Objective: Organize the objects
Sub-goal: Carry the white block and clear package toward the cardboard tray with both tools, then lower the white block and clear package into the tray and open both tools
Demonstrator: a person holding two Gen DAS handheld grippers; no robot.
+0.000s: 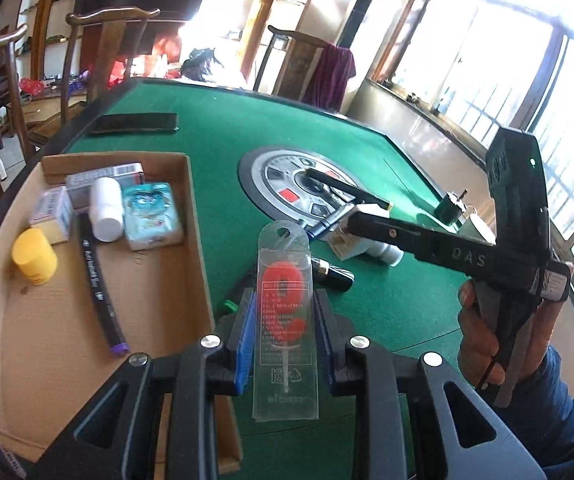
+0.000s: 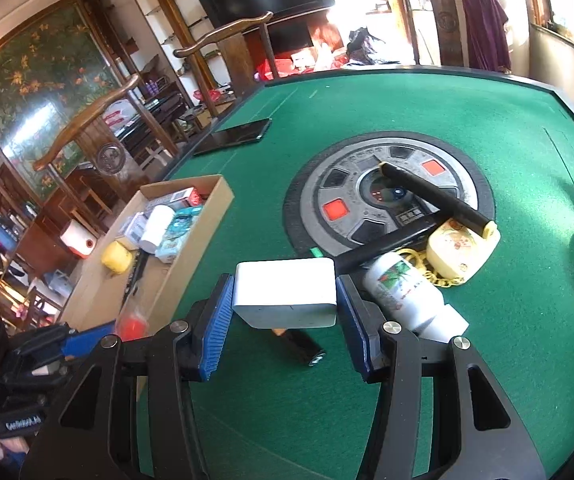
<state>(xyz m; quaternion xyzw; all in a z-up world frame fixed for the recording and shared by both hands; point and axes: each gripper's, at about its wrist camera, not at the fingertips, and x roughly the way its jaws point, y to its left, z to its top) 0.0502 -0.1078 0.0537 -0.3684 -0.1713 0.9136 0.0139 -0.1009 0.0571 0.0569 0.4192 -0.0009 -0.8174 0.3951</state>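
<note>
My left gripper is shut on a clear packet with a red number candle, held just right of the cardboard box. My right gripper is shut on a white rectangular block above the green table. In the left wrist view the right gripper shows over the table's centre. The box holds a yellow bottle, a white bottle, a tissue pack, a black marker and small cartons.
Loose on the table are a white printed bottle, a cream keychain case, a black pen, a black lipstick and a phone. A round metal hub sits mid-table. Wooden chairs surround it.
</note>
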